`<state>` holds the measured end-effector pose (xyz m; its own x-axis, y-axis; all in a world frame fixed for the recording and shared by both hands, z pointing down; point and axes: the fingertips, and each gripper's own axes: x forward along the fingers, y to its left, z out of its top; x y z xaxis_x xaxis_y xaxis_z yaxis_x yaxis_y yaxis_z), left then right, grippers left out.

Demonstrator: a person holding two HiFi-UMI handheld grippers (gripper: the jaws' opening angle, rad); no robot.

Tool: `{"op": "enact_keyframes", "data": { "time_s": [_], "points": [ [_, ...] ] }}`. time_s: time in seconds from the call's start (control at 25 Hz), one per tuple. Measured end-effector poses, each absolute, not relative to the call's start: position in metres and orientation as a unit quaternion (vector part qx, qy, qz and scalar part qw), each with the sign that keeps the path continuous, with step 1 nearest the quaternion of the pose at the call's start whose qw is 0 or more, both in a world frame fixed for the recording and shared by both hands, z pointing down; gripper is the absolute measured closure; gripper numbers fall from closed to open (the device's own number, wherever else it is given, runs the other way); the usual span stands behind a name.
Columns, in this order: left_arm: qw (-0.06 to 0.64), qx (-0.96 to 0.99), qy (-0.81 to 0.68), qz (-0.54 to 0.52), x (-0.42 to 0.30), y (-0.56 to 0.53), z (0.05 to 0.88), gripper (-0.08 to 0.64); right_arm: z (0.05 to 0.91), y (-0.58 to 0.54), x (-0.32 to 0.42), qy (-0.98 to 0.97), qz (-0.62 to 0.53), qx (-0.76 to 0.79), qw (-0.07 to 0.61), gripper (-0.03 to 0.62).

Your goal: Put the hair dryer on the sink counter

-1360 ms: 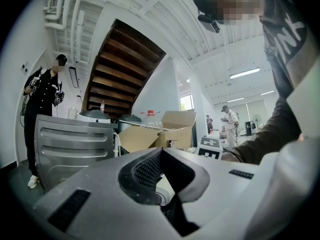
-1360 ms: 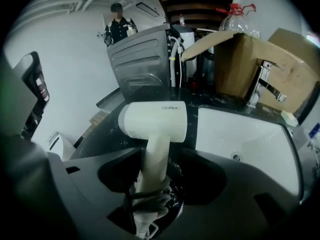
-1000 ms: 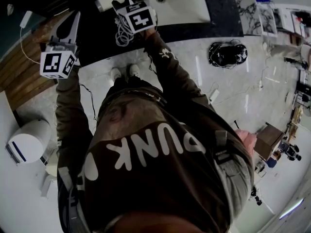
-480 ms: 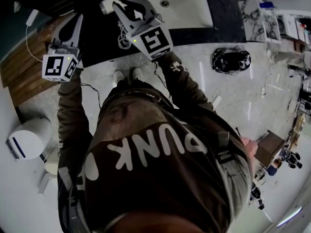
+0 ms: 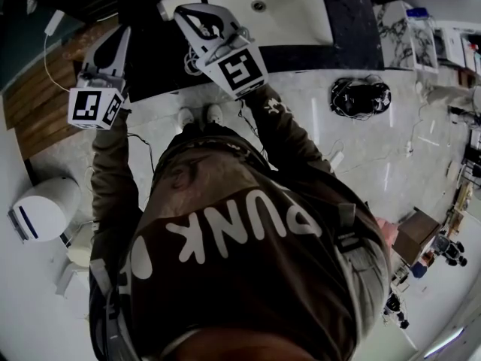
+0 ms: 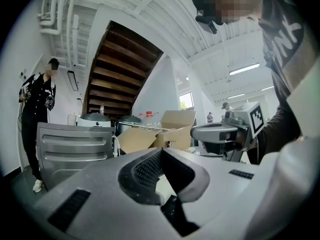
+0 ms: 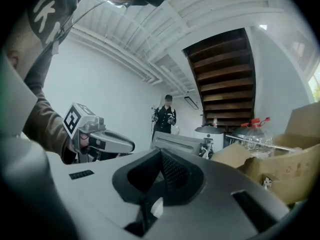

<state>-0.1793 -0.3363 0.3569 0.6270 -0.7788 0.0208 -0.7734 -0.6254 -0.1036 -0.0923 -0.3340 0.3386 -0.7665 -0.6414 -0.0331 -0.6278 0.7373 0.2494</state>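
Note:
The white hair dryer [image 5: 179,4] lies on the dark sink counter [image 5: 150,59], just left of the white basin [image 5: 289,13]. Its coiled cord [image 5: 194,60] rests on the counter near the front edge. My right gripper [image 5: 186,13] is held up above the dryer, apart from it. Its jaws are shut with nothing between them [image 7: 160,153]. My left gripper [image 5: 123,31] hovers over the counter's left part, also shut and empty [image 6: 160,153]. Each gripper view looks out into the room and shows the other gripper, not the dryer.
A black bundle of cables [image 5: 359,96] lies on the floor to the right. A white round appliance [image 5: 41,213] stands at the lower left beside a wooden strip [image 5: 30,119]. Cardboard boxes [image 6: 165,131], a staircase [image 7: 227,79] and a person in black [image 7: 165,116] are in the background.
My right gripper has lifted off the hair dryer and cord, swung up and tilted back, and its jaws have closed empty. The dryer stays on the counter. My left gripper has barely moved.

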Motion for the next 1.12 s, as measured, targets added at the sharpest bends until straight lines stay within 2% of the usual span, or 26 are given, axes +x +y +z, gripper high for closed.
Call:
{"op": "enact_keyframes", "data": {
  "time_s": [1.12],
  "points": [
    [0.049, -0.905, 0.421, -0.028, -0.161, -0.342, 0.348, 0.566, 0.350, -0.342, -0.075, -0.927, -0.104, 0.358, 0.034, 0.584]
  ]
}}
